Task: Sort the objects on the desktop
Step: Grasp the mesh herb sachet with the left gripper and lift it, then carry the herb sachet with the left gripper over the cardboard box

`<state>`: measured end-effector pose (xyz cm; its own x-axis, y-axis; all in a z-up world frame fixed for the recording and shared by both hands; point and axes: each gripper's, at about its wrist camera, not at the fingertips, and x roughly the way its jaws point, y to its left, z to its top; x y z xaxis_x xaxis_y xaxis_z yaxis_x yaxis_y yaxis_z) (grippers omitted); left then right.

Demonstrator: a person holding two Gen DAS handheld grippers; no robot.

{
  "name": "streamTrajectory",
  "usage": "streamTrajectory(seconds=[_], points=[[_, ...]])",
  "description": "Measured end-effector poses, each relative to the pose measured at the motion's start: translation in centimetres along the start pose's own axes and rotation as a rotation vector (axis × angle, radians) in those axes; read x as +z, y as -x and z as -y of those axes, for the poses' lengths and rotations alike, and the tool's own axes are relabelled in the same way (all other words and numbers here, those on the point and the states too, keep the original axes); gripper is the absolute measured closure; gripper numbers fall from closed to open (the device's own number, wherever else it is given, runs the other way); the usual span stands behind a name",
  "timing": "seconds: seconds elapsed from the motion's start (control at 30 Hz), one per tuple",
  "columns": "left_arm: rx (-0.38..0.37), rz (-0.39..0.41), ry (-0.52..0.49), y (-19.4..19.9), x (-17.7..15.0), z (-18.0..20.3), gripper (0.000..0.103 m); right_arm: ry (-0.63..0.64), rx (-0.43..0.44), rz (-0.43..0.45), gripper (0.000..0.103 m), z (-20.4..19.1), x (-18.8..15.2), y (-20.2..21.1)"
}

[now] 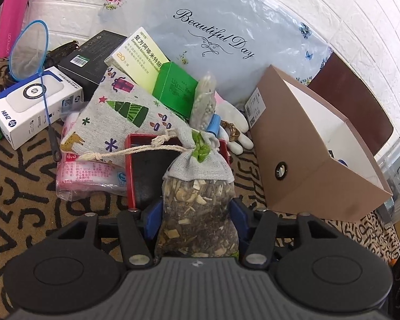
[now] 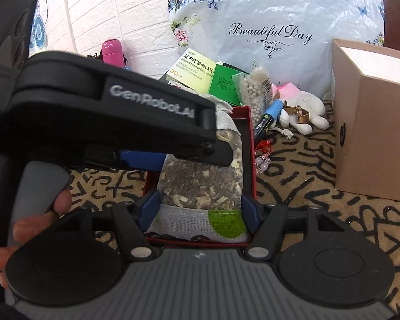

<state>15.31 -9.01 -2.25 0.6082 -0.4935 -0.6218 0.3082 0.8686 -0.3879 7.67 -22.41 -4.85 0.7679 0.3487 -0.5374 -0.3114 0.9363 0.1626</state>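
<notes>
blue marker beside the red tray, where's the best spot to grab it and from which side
Grip the dark barrel of the blue-capped marker across its width, below the cap, coming from above. It lies slanted along the edge of the red tray, with the bag of white beads leaning over its cap end, so the lower barrel looks the freest part, though trinkets crowd it.

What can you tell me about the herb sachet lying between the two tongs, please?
The herb sachet is a small pouch with a clear middle showing dried, chopped herbs and pale chips, grey woven cloth with green patches at both ends, and a knotted cream drawstring at its gathered neck. It lies lengthwise over the red tray. The left tongs bracket its middle; the right tongs bracket its cloth bottom end. Whether the pads press it is unclear.
</notes>
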Motion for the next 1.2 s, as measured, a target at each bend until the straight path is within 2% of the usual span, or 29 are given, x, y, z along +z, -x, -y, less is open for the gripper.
streamTrajectory(seconds=[0.23,0.5,0.67,0.93,1.2], points=[[0.012,0.027,0.003,1.3,-0.4,0.6,0.055,-0.025,-0.013,0.02,0.057,0.0,-0.1,0.9],[0.017,0.117,0.013,5.0,-0.9,1.8,0.055,0.002,0.021,0.082,0.058,-1.0,0.4,3.4],[-0.003,0.141,-0.009,6.4,-0.9,3.6,0.055,0.02,0.031,0.121,0.058,-1.1,0.8,5.6],[-0.087,0.167,-0.082,7.0,-1.4,8.2,0.055,-0.002,-0.006,0.197,0.058,1.5,0.9,9.5],[-0.181,0.149,-0.158,5.9,-1.9,13.1,0.055,-0.045,-0.071,0.251,0.059,5.3,0.4,13.7]])
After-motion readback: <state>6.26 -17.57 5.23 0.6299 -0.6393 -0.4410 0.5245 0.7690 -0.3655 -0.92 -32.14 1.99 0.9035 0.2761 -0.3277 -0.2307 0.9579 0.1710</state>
